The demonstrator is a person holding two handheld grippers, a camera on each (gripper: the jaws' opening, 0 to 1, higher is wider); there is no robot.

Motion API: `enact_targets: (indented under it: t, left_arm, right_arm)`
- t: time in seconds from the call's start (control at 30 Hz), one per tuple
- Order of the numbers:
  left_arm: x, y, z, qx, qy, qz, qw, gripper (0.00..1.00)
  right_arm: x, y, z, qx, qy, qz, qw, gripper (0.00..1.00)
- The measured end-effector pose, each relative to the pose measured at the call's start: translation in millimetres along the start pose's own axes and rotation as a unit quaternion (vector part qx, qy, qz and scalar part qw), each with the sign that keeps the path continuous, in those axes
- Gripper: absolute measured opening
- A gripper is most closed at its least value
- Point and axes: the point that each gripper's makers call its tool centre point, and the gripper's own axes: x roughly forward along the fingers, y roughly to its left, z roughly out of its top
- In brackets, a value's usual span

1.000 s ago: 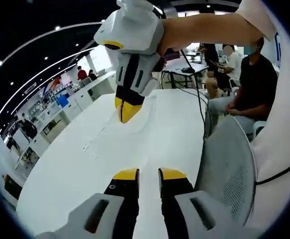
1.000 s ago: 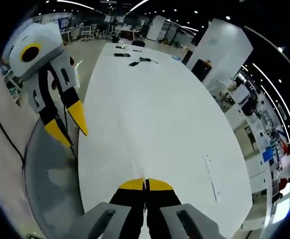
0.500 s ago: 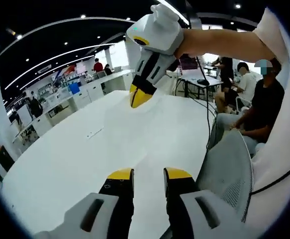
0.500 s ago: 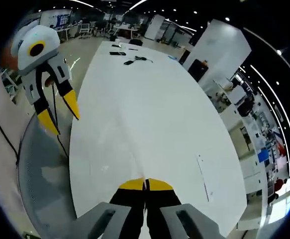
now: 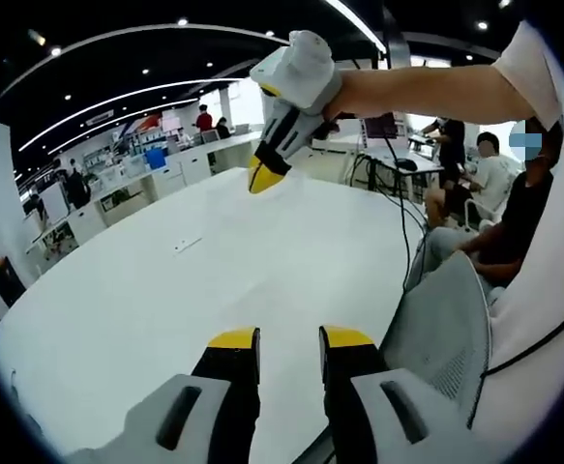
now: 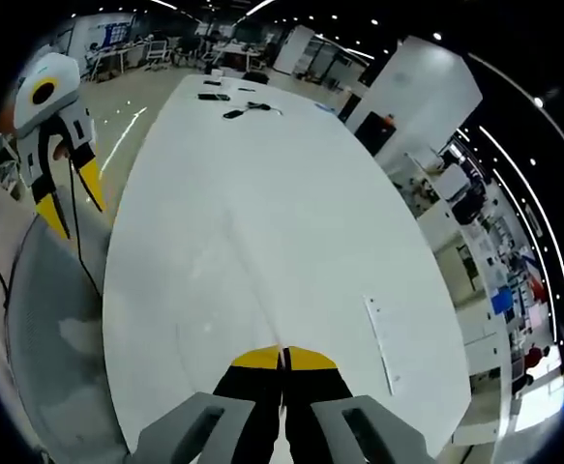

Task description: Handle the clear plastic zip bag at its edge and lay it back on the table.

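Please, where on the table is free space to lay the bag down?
Most of the white table is bare: the wide middle, between the small strip near one edge and the mesh chair side. Only the far end is crowded, with dark items.

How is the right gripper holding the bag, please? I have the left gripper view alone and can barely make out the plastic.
Observer: In the right gripper view, the right gripper is shut on the near edge of the clear zip bag.
Operator: Thank you. How does the bag lie from there?
Observer: It spreads away from the fingers towards the table, with a faint crease running along it. I cannot tell whether its far edge touches.
Operator: Is anything at the table's far end?
Observer: Yes, a few small dark items lie there, well beyond the bag.
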Motion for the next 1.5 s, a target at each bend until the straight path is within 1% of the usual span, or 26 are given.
enact_targets:
  t: [0.17,0.43,0.67,0.7,0.8,0.87,0.9,0.93,1.0,1.1,1.17,1.27,1.5]
  left_arm:
    - [-0.7,3.7,-4.8,-0.011,0.001,0.003,0.9999,0.22]
    - [0.1,8.5,-9.2,-0.023,0.001,0.006,0.9997,0.23]
    - [-0.2,11.2,-13.5,-0.032,0.001,0.009,0.9994,0.23]
    - [-0.4,11.6,-14.2,-0.034,0.001,0.01,0.9994,0.23]
    - [-1.1,12.5,-16.2,-0.04,0.001,0.013,0.9991,0.22]
    - [-1.2,13.5,-18.3,-0.044,0.002,0.014,0.9989,0.22]
    - [-1.2,13.7,-18.8,-0.046,0.002,0.015,0.9989,0.22]
    - [-1.2,14.1,-19.2,-0.047,0.002,0.015,0.9988,0.22]
    - [-1.1,15.0,-20.0,-0.05,0.002,0.016,0.9986,0.22]
    - [-0.4,15.4,-21.7,-0.053,0.003,0.016,0.9985,0.22]
    - [0.2,15.8,-23.2,-0.055,0.004,0.015,0.9984,0.22]
    - [0.9,15.8,-24.8,-0.058,0.005,0.015,0.9982,0.22]
    - [1.8,16.0,-28.5,-0.064,0.008,0.015,0.9978,0.22]
  right_arm:
    - [15.8,-7.0,-3.8,-0.003,0.0,-0.011,0.9999,0.0]
    - [28.0,-17.0,-3.7,-0.015,-0.003,-0.038,0.9992,0.0]
    - [43.5,-25.4,-4.2,-0.029,-0.003,-0.056,0.998,0.0]
    - [45.0,-28.3,-4.3,-0.038,-0.003,-0.065,0.9972,0.0]
    - [50.0,-33.9,-3.4,-0.042,-0.009,-0.083,0.9956,0.0]
    - [55.0,-32.8,-4.9,-0.048,-0.009,-0.088,0.9949,0.0]
    - [54.4,-34.3,-4.5,-0.065,-0.011,-0.098,0.9929,0.0]
    - [56.2,-33.1,-6.7,-0.066,-0.01,-0.103,0.9924,0.0]
    - [65.2,-28.9,-10.9,-0.056,-0.014,-0.099,0.9935,0.0]
    - [72.6,-20.6,-13.9,-0.059,-0.017,-0.101,0.993,0.0]
    - [77.4,-12.7,-14.9,-0.066,-0.02,-0.102,0.9924,0.0]
    - [86.9,1.2,-20.9,-0.069,-0.018,-0.095,0.993,0.0]
    - [100.1,22.2,-30.7,-0.067,-0.021,-0.089,0.9935,0.0]
